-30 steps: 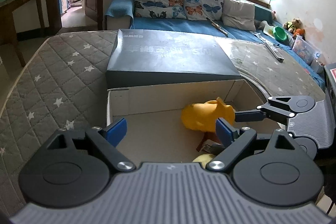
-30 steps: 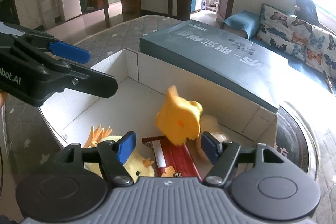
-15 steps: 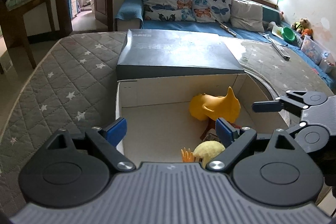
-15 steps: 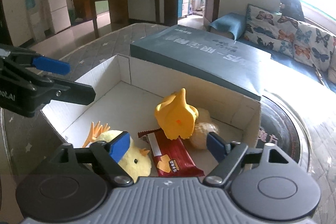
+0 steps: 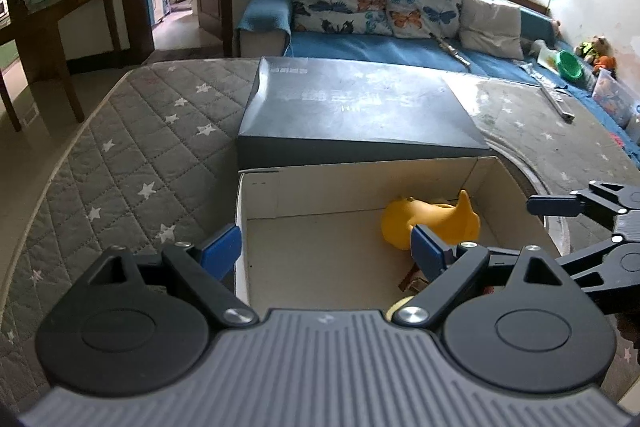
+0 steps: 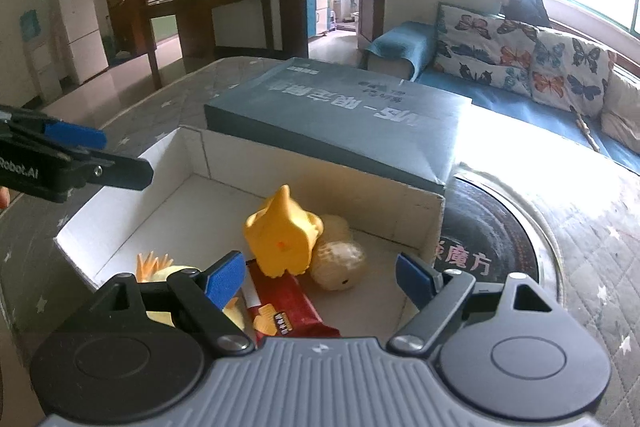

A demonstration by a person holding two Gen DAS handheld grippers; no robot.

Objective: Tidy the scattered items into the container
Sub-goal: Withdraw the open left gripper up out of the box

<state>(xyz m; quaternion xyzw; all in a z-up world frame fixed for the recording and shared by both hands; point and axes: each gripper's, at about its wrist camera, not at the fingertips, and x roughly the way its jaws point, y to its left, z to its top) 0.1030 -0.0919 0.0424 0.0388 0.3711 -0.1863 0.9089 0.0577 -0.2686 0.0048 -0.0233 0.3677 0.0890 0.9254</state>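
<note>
Both of my tools hang over the white box [image 6: 132, 211] with nothing in them: my right hand-held gripper [image 6: 320, 275] stands wide, its blue pads [image 6: 224, 277] clear of the toys below, and my left hand-held gripper [image 5: 326, 247] is just as wide, as it was a second ago. A second back my right jaws were narrower, with the yellow rubber duck [image 6: 282, 237] between the pads; now that duck lies on the box floor just ahead of them, leaning on a pale round plush [image 6: 340, 263]. It has also tipped since then, its pointed end now up.

Ahead of both tools, beyond the box's far wall, sits the dark grey lid [image 5: 356, 107] on the quilted star-print bench [image 5: 132, 155], unchanged. To the right of my right tool is a round black disc [image 6: 492, 231] with characters on it.

Inside the box, under my right tool, lie a red snack packet [image 6: 288, 307] and, further left, a yellow chick plush [image 6: 164, 275] with orange feet.
</note>
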